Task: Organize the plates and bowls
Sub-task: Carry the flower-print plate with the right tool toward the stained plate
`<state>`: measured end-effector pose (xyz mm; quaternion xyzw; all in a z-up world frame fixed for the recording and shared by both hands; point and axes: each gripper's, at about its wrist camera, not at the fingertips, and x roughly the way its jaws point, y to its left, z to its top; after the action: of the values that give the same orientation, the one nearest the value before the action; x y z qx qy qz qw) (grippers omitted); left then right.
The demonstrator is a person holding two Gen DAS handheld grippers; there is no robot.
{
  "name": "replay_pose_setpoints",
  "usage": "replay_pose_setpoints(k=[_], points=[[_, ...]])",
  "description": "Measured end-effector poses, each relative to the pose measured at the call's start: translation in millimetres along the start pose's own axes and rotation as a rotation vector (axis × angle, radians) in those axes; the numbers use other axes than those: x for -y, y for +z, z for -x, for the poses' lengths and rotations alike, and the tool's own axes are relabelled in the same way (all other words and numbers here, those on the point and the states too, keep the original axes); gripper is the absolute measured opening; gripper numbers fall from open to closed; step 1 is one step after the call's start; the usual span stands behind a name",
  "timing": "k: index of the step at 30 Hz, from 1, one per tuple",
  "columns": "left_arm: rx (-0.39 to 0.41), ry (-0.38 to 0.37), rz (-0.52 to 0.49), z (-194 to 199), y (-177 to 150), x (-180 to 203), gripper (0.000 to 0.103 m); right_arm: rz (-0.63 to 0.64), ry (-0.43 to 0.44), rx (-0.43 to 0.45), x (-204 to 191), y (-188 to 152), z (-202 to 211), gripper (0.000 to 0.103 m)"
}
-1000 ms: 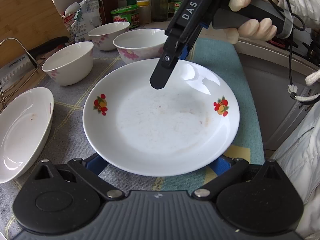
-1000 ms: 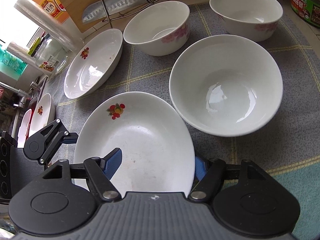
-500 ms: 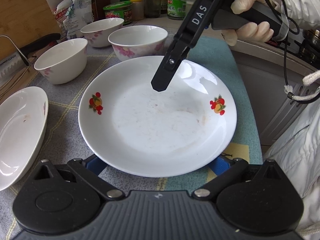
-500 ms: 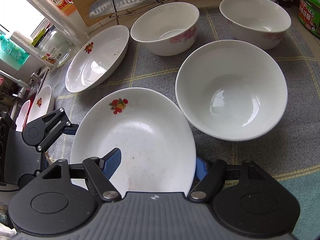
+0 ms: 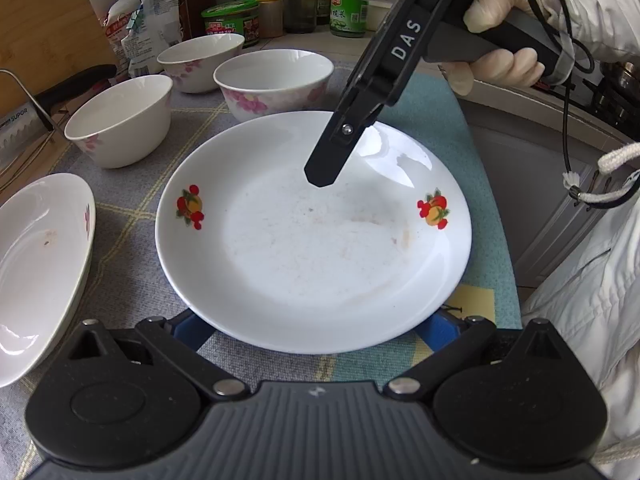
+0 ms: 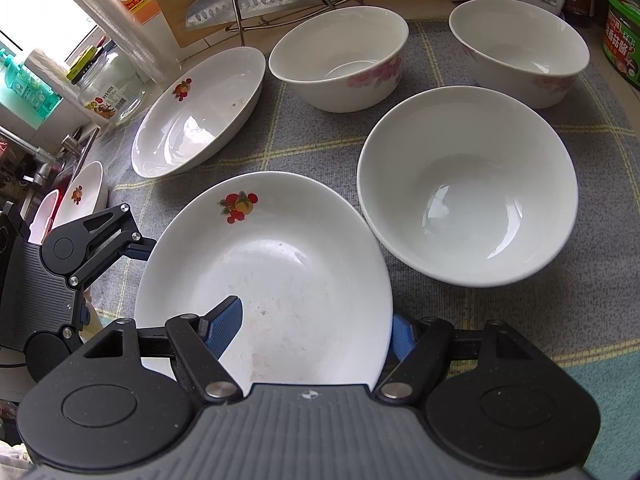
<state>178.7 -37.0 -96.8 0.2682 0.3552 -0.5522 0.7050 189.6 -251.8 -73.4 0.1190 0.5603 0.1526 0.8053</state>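
Note:
A white plate with red fruit prints (image 5: 312,240) lies in front of me, and it also shows in the right wrist view (image 6: 272,272). My right gripper (image 6: 316,324) is shut on the plate's rim, one blue pad inside (image 6: 224,320) and one outside. My left gripper (image 5: 320,324) is open, its blue pads under the plate's near edge, not clamping it. A second fruit plate (image 5: 36,272) lies at the left and shows in the right wrist view (image 6: 200,112). Three white bowls with pink flowers (image 6: 468,184) (image 6: 340,56) (image 6: 520,48) stand behind.
A grey checked cloth (image 6: 304,136) and a teal mat (image 5: 472,152) cover the counter. A knife on a wire rack (image 6: 256,0), jars and bottles (image 5: 348,4), a green tub (image 5: 232,20) stand at the back. More plates (image 6: 84,192) sit by the sink.
The plate has risen a little and shifted in both views while the right gripper stays clamped on its rim. The bowls have not moved.

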Motion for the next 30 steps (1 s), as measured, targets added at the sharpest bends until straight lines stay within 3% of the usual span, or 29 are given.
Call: replay_pose_setpoints(k=[16, 30], points=[[0.017, 0.032, 0.052, 21, -6, 9, 0.101, 0.045, 0.013, 0.007, -13, 3, 7, 0.08], [0.03, 0.146, 0.205, 56, -25, 18, 0.101, 0.176, 0.074, -0.017, -54, 13, 4, 0.08]])
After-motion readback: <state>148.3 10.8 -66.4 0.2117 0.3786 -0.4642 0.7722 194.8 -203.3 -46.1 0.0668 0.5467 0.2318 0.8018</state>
